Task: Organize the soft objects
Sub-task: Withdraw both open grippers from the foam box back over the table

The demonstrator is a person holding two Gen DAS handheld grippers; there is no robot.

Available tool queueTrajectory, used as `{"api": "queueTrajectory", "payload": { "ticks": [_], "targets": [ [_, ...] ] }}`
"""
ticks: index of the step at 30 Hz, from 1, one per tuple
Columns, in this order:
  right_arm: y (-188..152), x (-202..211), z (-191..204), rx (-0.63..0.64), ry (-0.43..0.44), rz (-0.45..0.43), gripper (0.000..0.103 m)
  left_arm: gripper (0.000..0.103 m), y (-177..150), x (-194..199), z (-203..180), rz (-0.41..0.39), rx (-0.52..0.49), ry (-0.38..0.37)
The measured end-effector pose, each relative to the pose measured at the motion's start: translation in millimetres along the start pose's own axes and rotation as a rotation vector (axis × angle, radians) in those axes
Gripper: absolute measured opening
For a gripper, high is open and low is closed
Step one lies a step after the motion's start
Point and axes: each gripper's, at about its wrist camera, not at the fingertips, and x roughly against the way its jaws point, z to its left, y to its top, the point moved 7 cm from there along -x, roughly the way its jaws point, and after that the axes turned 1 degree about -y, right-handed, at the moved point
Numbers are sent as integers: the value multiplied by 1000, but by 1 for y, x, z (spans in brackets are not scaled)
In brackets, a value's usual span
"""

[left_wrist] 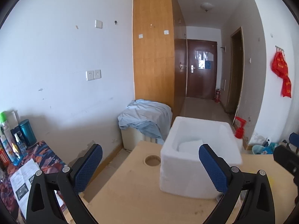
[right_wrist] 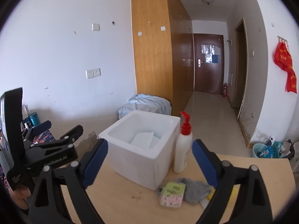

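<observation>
Readable writing: "GenRobot.AI" in white on the black body of the left gripper, seen at left-centre of the right wrist view; small white print on its handle strap is too small to read. The green-topped sponge pack carries dark print, illegible. Red hanging cloth at right edge has yellow characters, unreadable.

Materials: white foam box, thick-walled, open top, sits mid-frame on a pale wood table w/ a round hole. A white folded piece lies inside the box. Just right of the box stands a white plastic pump bottle w/ red pump. Low centre-right: the sponge pack, pink floral underside, touching a crumpled grey knit sock.

Left gripper: blue textured pads, jaws spread wide w/ nothing between, pointing at the box's left-front corner. Right gripper: jaws likewise apart, empty, held above the table w/ the soft items near its right finger.
</observation>
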Motion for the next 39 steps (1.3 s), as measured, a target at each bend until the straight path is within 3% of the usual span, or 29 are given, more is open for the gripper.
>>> {"api": "queueTrajectory", "payload": {
  "ticks": [16, 39],
  "targets": [
    [-38, 93, -17, -71, -22, -72, 100, 103, -32, 100, -19, -37, -34, -77],
    [-79, 153, -20, -139, -52, -107, 101, 103, -70, 161, -27, -49, -42, -149]
  ]
}}
